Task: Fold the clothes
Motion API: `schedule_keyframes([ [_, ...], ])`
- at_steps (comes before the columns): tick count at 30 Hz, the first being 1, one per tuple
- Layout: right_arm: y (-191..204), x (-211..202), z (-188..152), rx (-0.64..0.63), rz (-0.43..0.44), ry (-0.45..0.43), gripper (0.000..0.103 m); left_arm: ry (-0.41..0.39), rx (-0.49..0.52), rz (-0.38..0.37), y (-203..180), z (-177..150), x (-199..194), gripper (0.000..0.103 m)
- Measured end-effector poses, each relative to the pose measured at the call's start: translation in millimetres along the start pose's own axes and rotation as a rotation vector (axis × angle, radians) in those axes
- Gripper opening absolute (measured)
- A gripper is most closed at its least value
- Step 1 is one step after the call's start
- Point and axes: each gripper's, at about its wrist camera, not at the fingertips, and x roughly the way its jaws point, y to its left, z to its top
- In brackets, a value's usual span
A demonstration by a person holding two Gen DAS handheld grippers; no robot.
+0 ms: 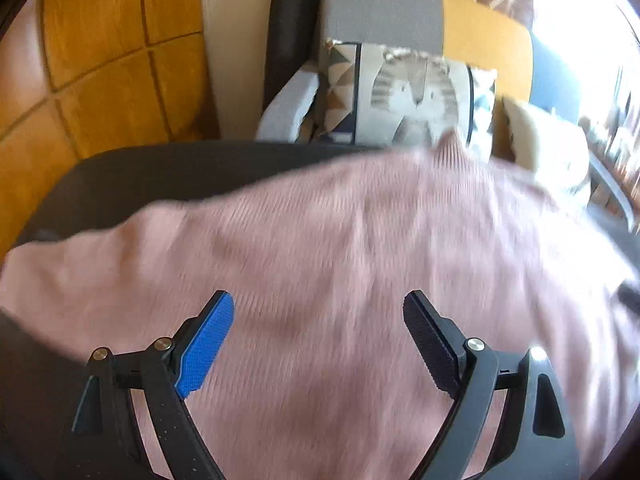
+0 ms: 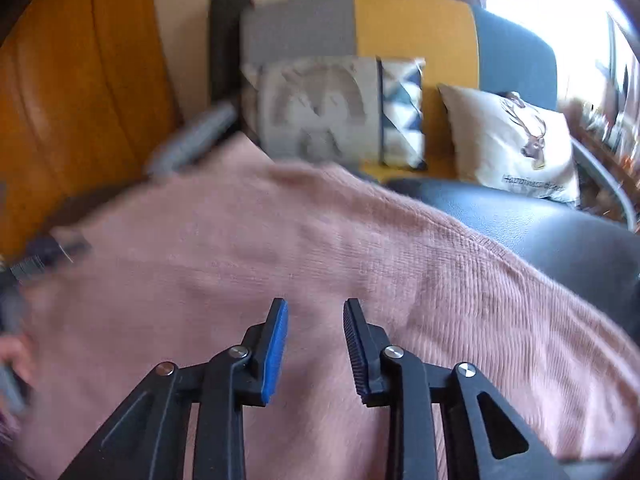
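Note:
A pink ribbed knit garment [image 1: 328, 248] lies spread over a dark leather surface [image 1: 152, 176]. It also fills the right wrist view [image 2: 280, 248]. My left gripper [image 1: 318, 304] hovers over the garment's near part, jaws wide open and empty. My right gripper [image 2: 316, 308] is above the garment's middle, jaws partly open with a clear gap, nothing between them. At the left edge of the right wrist view, the other gripper's body [image 2: 40, 260] and a hand show, blurred.
A sofa with grey, yellow and blue panels [image 2: 416, 28] stands behind. Patterned cushions [image 2: 328, 108] and a deer cushion [image 2: 516, 140] rest on it. An orange wooden panel [image 1: 112, 48] is at left. Dark leather [image 2: 540, 220] shows at the garment's right.

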Motion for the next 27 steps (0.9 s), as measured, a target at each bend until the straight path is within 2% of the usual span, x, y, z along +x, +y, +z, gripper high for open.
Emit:
schedule_keyframes([
  [1,3,-9,-6,-0.001,0.025,0.010,0.029,0.010,0.016,0.018,0,-14,-4,0.090],
  [3,9,-17,-27,-0.034,0.023,0.084,0.029,0.038,0.036,0.025,1,-31,-5,0.090],
  [5,13,-20,-52,-0.069,0.004,0.125,0.029,0.013,0.005,0.000,9,-33,-8,0.090],
  [6,14,-21,-64,-0.091,-0.015,0.132,0.029,0.025,-0.015,-0.003,12,-33,-4,0.090],
  [9,6,-26,-83,-0.098,-0.047,0.049,0.033,0.034,-0.030,-0.005,15,-30,4,0.093],
  [10,0,-24,-84,-0.065,-0.040,0.053,0.039,0.031,-0.020,0.005,13,-29,5,0.093],
  [11,-8,-24,-84,-0.024,-0.027,0.057,0.041,0.028,-0.006,0.016,10,-28,6,0.093],
  [14,-32,-42,-87,0.096,0.005,0.039,0.029,0.028,0.000,0.002,10,-26,8,0.093],
  [18,-37,-97,-109,0.111,0.004,0.003,0.015,0.060,-0.010,-0.016,12,-21,0,0.093],
  [20,-35,-114,-118,0.103,0.011,0.009,0.015,0.012,-0.006,-0.046,10,-23,-23,0.092],
  [23,-28,-125,-128,0.091,0.048,-0.002,0.015,-0.056,-0.051,-0.167,7,-40,-61,0.092],
  [24,-23,-124,-131,0.081,0.054,0.023,0.015,-0.065,-0.056,-0.200,5,-50,-71,0.093],
  [25,-18,-121,-133,0.072,0.069,0.058,0.015,-0.069,-0.042,-0.208,1,-61,-75,0.093],
  [27,-4,-110,-137,0.046,0.104,0.082,0.015,-0.062,0.041,-0.157,-9,-85,-74,0.093],
])
